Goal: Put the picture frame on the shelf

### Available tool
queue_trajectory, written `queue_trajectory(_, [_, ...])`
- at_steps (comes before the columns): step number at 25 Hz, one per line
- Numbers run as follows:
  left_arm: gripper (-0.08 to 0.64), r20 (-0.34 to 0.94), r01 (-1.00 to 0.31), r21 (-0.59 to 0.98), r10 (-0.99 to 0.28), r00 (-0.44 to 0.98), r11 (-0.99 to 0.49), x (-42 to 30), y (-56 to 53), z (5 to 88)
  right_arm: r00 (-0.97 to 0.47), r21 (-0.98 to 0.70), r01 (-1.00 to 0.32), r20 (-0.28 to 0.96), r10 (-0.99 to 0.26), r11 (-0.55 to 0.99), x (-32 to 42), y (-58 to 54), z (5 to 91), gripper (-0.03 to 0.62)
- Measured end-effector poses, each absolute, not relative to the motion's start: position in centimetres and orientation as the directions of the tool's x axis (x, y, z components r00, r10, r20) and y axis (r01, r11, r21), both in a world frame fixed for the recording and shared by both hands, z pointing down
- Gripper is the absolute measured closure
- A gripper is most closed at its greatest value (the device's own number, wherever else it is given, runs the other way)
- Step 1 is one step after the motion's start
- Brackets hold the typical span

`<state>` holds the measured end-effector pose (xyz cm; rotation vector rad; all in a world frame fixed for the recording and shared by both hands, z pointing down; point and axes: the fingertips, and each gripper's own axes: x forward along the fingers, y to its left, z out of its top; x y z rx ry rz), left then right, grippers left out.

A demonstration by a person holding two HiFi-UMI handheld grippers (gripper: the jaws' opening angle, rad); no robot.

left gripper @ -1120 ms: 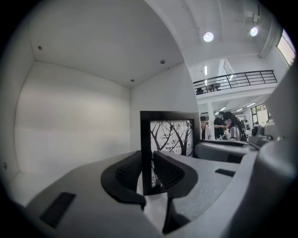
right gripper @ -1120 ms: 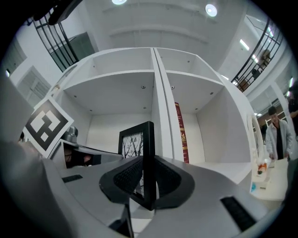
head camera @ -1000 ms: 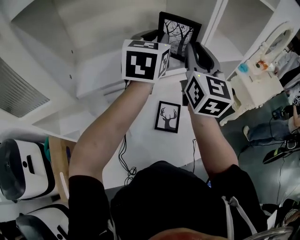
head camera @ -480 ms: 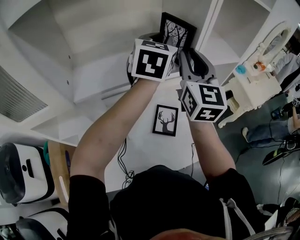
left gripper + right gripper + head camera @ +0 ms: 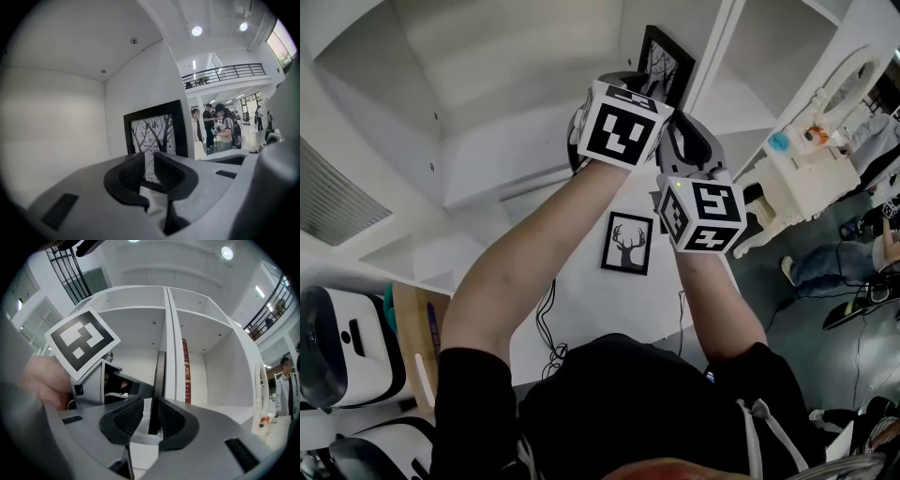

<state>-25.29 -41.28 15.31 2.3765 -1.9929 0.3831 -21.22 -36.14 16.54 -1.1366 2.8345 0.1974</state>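
Far left in the head view, two white headsets [image 5: 342,342] sit well apart from the work.

Your left gripper [image 5: 149,161] is up inside the white shelf unit [image 5: 506,56], in the same compartment as the task's thing. Its jaws have just been closing and now stand only a narrow slit apart, w/ nothing btwn them. Thru that slit you see the black-framed picture of bare trees [image 5: 154,129] face-on, beyond the tips. Can't tell whether the tips touch its front.

The frame stands upright on the compartment floor, just beside the right-hand divider.

Your right gripper [image 5: 150,404] comes at the frame from the side, so it shows edge-on there. Its jaws have been opening and are now partly apart, w/ the frame's thin black edge btwn them. The right pad [image 5: 170,418] sits right at the frame. A strip of white shows btwn the left pad and the frame, so it's a loose straddle, not a clamp.

Lower in the head view, a second small black frame w/ a deer silhouette [image 5: 629,244] lies flat on the white table [image 5: 581,300].

In the next compartment to the right, a narrow red strip [image 5: 184,366] runs vertically.
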Motion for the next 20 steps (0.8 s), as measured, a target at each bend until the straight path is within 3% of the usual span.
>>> queue_trajectory(20, [0.495,0.161,-0.963,-0.209,-0.977,0.138,-0.170,-26.8,-37.7,14.6,-0.735,0.102,-0.676,-0.161,-0.658,0.730,-20.4,-34.4,15.1,0.505])
